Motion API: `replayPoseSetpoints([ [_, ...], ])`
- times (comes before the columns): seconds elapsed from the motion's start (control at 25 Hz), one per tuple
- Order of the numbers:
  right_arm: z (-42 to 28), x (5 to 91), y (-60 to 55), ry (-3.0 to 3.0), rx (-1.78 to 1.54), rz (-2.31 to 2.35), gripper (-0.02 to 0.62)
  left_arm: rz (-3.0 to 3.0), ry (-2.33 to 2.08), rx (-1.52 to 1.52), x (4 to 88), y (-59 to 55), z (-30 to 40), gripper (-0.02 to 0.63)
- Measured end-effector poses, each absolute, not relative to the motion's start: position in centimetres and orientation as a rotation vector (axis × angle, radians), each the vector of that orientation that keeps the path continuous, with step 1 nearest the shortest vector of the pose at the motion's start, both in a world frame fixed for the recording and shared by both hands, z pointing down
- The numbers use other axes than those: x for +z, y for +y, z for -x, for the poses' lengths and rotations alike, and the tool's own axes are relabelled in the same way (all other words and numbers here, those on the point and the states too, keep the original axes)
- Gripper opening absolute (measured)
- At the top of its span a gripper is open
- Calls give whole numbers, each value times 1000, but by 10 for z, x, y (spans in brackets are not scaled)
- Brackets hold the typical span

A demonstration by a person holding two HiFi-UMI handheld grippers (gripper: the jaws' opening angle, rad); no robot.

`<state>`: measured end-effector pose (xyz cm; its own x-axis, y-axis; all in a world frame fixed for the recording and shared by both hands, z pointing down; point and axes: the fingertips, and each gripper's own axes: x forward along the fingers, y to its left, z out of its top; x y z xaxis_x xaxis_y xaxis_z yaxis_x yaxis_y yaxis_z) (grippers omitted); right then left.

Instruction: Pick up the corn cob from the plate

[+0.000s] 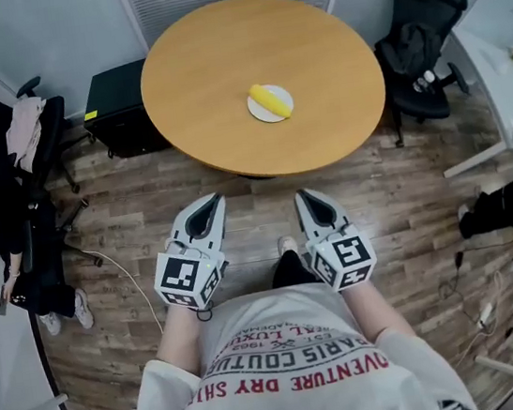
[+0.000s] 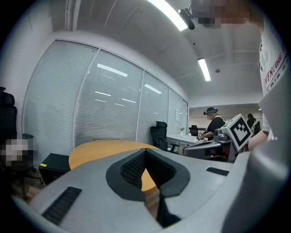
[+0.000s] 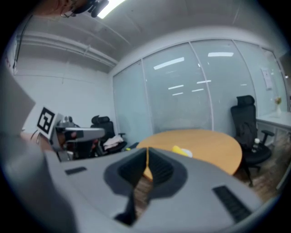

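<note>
Corn cob (image 1: 269, 101) on plate (image 1: 261, 115), far from left gripper (image 1: 211, 202), right gripper (image 1: 304, 195)

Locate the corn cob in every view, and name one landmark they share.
Head view: corn cob upper centre, on the plate.
Left gripper view: not in it.
Right gripper view: corn cob slightly right of centre, beyond the jaws.
Shared landmark: the round wooden table.

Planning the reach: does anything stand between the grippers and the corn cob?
Nothing visible does. Only floor and tabletop lie between the left gripper, the right gripper and the corn cob on its plate.
</note>
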<state>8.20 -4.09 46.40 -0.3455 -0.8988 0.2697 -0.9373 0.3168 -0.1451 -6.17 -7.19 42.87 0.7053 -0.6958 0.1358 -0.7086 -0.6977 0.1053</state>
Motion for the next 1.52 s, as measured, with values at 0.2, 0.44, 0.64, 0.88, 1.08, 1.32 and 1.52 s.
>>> replayPoseSetpoints([
  [0.2, -130, 471, -114, -2466, 425, -1610, 29, -2711, -1240, 117, 429, -134, 19, 34],
  [0.44, -158, 477, -178, -2521, 422, -1450, 29, -2639, -1337, 107, 440, -192, -19, 34],
  [0.64, -167, 481, -220, -2521, 385, -1379, 29, -2609, -1345, 128, 447, -228, -39, 34],
  [0.88, -160, 502, -265, -2489, 429, -1295, 31, -2601, -1337, 142, 459, -274, -42, 34],
  [1.08, -147, 531, -306, -2428, 467, -1231, 31, -2615, -1283, 138, 474, -320, -36, 34],
  [1.32, -140, 582, -355, -2288, 526, -1181, 82, -2672, -1194, 211, 497, -371, -32, 34],
  [1.52, -137, 637, -383, -2153, 576, -1120, 183, -2649, -1126, 218, 522, -402, -27, 34],
])
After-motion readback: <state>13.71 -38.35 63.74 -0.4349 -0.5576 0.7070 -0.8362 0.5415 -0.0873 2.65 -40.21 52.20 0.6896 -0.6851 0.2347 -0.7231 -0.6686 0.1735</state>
